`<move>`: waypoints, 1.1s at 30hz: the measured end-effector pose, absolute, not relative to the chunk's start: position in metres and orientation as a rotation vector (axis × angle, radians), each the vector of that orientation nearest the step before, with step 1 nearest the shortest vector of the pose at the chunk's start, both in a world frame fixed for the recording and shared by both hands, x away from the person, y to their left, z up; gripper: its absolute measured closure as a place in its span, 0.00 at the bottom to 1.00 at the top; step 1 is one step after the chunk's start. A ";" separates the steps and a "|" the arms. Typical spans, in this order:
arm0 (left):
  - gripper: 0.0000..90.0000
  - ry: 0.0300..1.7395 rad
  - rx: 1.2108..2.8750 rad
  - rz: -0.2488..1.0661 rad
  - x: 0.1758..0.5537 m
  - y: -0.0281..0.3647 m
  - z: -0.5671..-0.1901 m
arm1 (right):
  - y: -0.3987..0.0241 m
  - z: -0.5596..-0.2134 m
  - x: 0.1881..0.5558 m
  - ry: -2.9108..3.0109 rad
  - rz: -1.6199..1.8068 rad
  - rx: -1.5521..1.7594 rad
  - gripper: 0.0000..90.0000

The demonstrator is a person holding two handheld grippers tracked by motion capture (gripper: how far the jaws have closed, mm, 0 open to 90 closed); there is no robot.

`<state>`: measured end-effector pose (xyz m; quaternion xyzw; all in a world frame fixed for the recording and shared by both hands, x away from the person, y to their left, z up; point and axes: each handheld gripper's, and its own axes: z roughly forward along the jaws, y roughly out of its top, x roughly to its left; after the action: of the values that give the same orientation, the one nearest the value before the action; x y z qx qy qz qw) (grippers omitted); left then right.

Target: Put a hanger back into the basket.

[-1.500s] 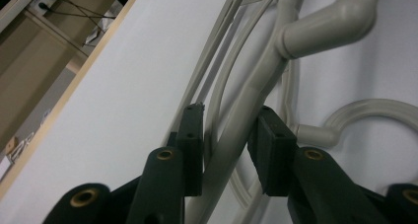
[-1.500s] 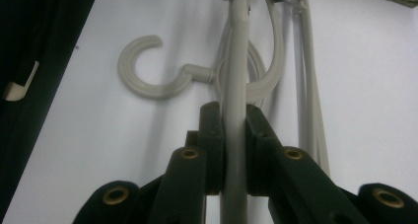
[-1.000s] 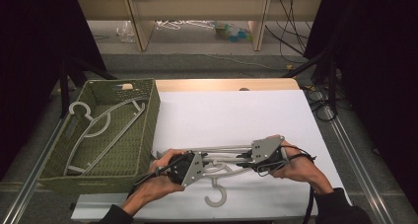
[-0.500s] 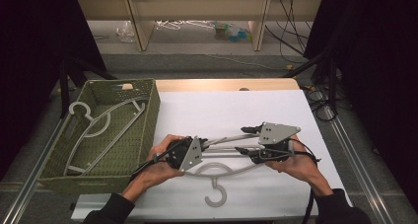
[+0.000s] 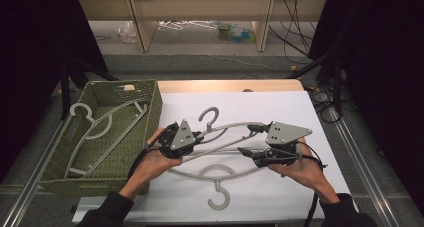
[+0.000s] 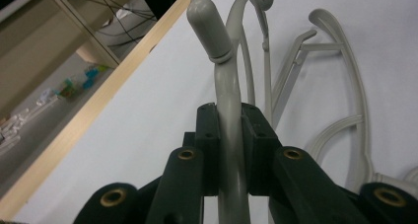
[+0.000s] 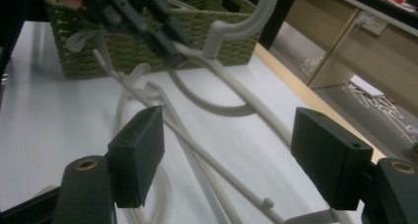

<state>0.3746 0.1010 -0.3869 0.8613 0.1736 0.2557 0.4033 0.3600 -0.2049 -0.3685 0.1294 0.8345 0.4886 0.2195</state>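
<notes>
Three grey hangers, one green basket, two hand-held grippers.

From the high view: lifted hanger (image 5: 227,129) clamped at its left end by the left hand-held gripper (image 5: 197,136); right hand-held gripper (image 5: 245,139) just opened wide around its right end; second hanger (image 5: 220,179) flat on the white worktop (image 5: 290,107); third hanger (image 5: 100,127) in the woven basket (image 5: 150,94). Left gripper view: smooth plastic neck pinched between pads. Right gripper view: pads well apart, not touching the bar.
</notes>
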 end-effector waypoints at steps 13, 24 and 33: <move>0.88 0.643 2.058 0.521 0.375 0.123 -0.368 | -0.204 -0.390 0.348 2.413 1.348 0.368 0.34; 0.88 0.692 1.963 0.490 0.370 0.141 -0.348 | -0.207 -0.406 0.344 2.474 1.319 0.383 0.32; 0.88 0.693 1.949 0.501 0.359 0.149 -0.329 | -0.209 -0.407 0.343 2.477 1.325 0.395 0.32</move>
<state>0.3594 0.1486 -0.3294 0.8008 0.2845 0.2059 0.4851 0.3432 -0.2089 -0.4070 0.1377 0.8630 0.4618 0.1518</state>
